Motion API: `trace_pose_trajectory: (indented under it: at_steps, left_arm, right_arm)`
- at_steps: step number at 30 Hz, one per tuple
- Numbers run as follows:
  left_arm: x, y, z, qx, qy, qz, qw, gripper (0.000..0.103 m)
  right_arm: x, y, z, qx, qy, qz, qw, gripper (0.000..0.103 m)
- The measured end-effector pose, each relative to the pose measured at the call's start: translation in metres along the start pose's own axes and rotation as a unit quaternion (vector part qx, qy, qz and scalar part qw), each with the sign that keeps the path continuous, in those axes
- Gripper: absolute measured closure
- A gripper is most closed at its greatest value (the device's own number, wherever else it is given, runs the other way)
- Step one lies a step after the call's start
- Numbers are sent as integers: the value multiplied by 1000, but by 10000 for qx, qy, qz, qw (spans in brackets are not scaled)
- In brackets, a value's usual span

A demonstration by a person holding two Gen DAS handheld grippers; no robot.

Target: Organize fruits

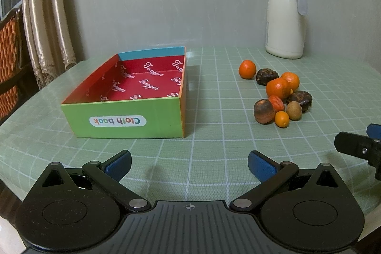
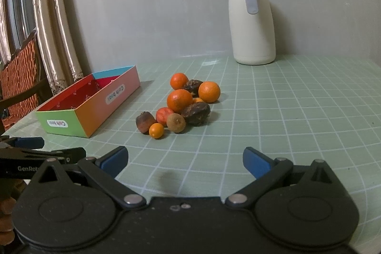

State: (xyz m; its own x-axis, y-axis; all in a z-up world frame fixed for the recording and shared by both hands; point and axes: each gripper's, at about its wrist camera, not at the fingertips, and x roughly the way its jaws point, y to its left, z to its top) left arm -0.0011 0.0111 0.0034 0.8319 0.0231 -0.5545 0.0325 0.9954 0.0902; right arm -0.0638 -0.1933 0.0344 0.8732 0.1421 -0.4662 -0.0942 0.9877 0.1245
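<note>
A colourful open box [image 1: 133, 119] [image 2: 95, 111] marked "Cloth book", red inside and with nothing in it, sits on the green checked tablecloth. To its right lies a pile of fruits [image 1: 277, 92] [image 2: 182, 104]: orange tangerines, dark brown shrivelled fruits, a small kumquat [image 1: 282, 118] [image 2: 156, 130] and a tan round one. My left gripper [image 1: 189, 164] is open, in front of the box and holding nothing. My right gripper [image 2: 184, 160] is open too, a short way before the fruit pile. In the left wrist view the right gripper's fingers [image 1: 357, 146] show at the right edge.
A white thermos jug [image 1: 285, 16] [image 2: 252, 18] with a grey handle stands at the back against the grey wall. Curtains [image 1: 45, 16] and a wooden chair [image 2: 21, 77] are at the left, beyond the table's edge [image 1: 33, 92].
</note>
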Motion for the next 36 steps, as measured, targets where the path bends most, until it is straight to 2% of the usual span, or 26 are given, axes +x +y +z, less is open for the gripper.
trace_pose_trajectory:
  at_steps: [14,19,24,27,33,36]
  left_arm:
    - [-1,-11,3,241,-85,-22,9997,0]
    - [-3,-20,7,518,-220,20,9984,0]
    - [-3,-33,14,968,-389,-23,9945,0]
    - [-1,-41,20,1190,-410,-188,9919,0]
    - [3,-62,34,1760,-651,-411,9814,0]
    - [12,-66,43,1725,-655,-421,9819,1]
  right_arm:
    - [-4,-7,3,175,-90,-21,9998,0]
    - [-8,-12,4,274,-188,-83,9994,0]
    - [-14,-22,6,489,-310,-119,9983,0]
    - [-17,-28,8,592,-387,-166,9974,0]
    - [-22,-40,9,829,-534,-210,9949,0]
    - [-25,-45,10,909,-635,-223,9936,0]
